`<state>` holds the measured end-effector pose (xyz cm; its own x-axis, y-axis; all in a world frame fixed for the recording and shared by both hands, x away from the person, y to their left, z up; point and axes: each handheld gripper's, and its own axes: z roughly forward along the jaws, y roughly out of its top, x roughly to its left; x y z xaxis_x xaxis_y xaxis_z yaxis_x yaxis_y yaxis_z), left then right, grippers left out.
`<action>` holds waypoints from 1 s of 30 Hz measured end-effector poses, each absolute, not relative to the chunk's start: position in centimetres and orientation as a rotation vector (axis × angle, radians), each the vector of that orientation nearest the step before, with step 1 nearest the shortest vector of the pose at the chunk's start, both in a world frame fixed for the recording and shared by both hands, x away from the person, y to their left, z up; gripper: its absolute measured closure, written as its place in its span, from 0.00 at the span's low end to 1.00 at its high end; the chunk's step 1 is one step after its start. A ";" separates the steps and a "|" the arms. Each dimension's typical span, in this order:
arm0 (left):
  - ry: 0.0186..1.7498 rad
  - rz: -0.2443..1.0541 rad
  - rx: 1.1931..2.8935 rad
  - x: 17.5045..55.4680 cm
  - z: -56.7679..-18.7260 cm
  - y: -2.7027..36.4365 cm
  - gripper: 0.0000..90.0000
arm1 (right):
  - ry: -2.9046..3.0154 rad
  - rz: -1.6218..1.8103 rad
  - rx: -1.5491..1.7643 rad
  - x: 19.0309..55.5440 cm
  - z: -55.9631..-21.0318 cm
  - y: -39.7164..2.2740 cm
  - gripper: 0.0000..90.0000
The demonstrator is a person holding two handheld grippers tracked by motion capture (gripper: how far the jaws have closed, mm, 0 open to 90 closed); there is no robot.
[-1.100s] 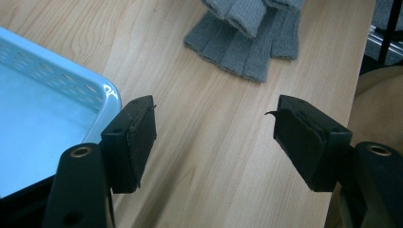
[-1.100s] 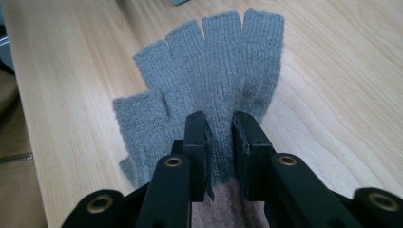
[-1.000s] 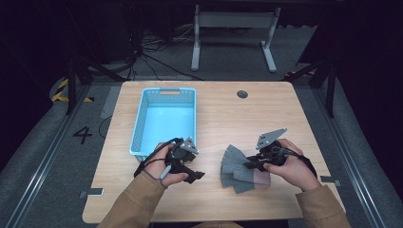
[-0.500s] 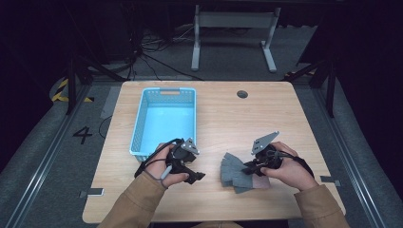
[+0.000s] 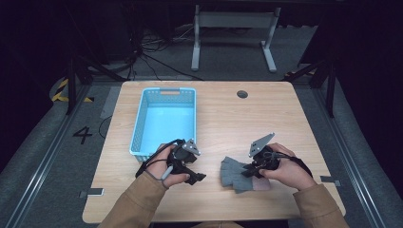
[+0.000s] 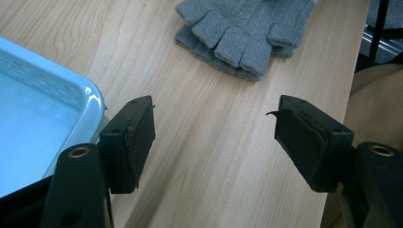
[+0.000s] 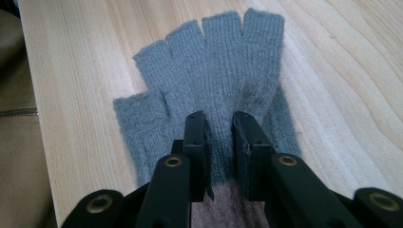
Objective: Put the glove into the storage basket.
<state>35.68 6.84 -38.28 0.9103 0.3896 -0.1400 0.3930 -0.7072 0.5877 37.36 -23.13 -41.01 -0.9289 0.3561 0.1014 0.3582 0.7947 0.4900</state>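
A pair of grey fingerless gloves [image 5: 234, 174] lies stacked flat on the wooden table [image 5: 228, 118] near its front edge. In the right gripper view the top glove [image 7: 214, 61] points its fingers away from me, and my right gripper [image 7: 220, 128] has its jaws close together with a ridge of the glove's fabric pinched between the pads. In the high view the right gripper [image 5: 247, 171] sits at the gloves' right side. My left gripper [image 5: 196, 177] rests open left of the gloves with nothing between its jaws. The left gripper view has the gloves [image 6: 242, 28] ahead of the left gripper [image 6: 214, 142].
A light blue plastic basket [image 5: 138, 133] stands on the left half of the table, its corner [image 6: 90, 95] right beside my left jaw. A pinkish cuff [image 5: 262, 184] shows under the right hand. The table's front edge is close behind both hands.
The right gripper has come down and a little left with the gloves. They were fanned and lifted before; now they lie flatter on the table. The left gripper has stayed put.
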 end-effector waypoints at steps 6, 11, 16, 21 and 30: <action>0.553 -0.008 2.430 35.7 -38.3 6.8 0.34 | -2.981 -0.784 -0.583 37.4 -41.3 -23.0 0.86; 0.554 -0.010 2.431 35.7 -38.3 6.8 0.34 | -2.981 -0.786 -0.582 37.4 -41.2 -23.1 0.86; 0.547 -0.007 2.434 35.7 -38.4 6.8 0.34 | -2.996 -0.771 -0.568 37.4 -41.4 -22.8 0.85; 0.553 -0.015 2.436 35.7 -38.4 6.7 0.34 | -3.014 -0.791 -0.572 37.5 -41.5 -22.8 0.75; 0.509 -0.045 2.453 35.9 -38.8 5.6 0.41 | -3.050 -0.862 -0.635 37.1 -40.5 -24.2 0.71</action>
